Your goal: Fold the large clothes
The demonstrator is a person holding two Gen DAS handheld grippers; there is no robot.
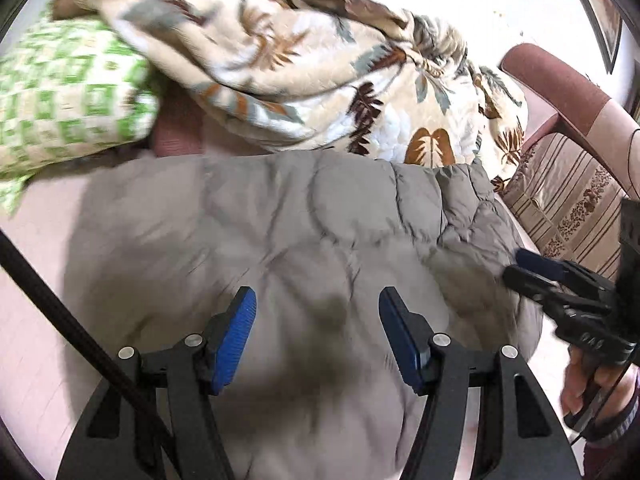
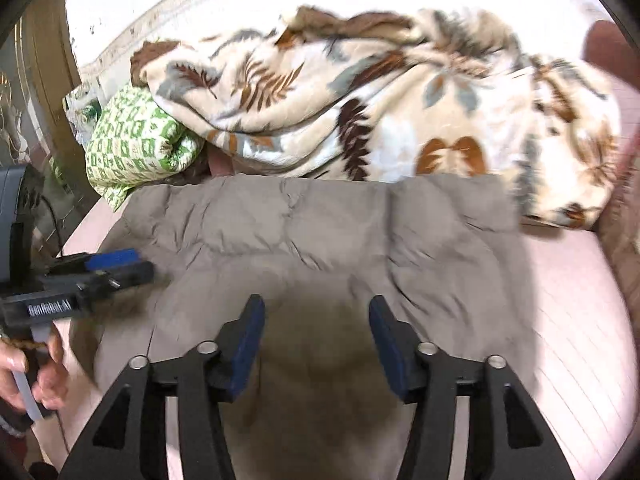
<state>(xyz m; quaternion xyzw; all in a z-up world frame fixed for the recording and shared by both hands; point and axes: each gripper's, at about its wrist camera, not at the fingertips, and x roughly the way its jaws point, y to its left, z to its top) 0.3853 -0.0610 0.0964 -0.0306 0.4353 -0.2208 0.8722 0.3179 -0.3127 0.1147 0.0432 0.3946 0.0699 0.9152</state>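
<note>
A grey quilted puffer jacket (image 1: 280, 232) lies spread on a pink bed sheet (image 1: 32, 280); it also shows in the right wrist view (image 2: 320, 232). My left gripper (image 1: 317, 304) hovers open over the jacket's near part, nothing between its blue pads. My right gripper (image 2: 316, 312) is also open and empty over the jacket. The right gripper appears in the left wrist view (image 1: 524, 264) at the jacket's right edge. The left gripper appears in the right wrist view (image 2: 120, 264) at the jacket's left edge.
A leaf-patterned cream blanket (image 1: 320, 60) is heaped behind the jacket, also in the right wrist view (image 2: 400, 112). A green-and-white pillow (image 1: 68, 96) lies at the far left. A striped sofa (image 1: 568, 192) with a reddish arm stands to the right. A black cable (image 1: 60, 308) crosses the lower left.
</note>
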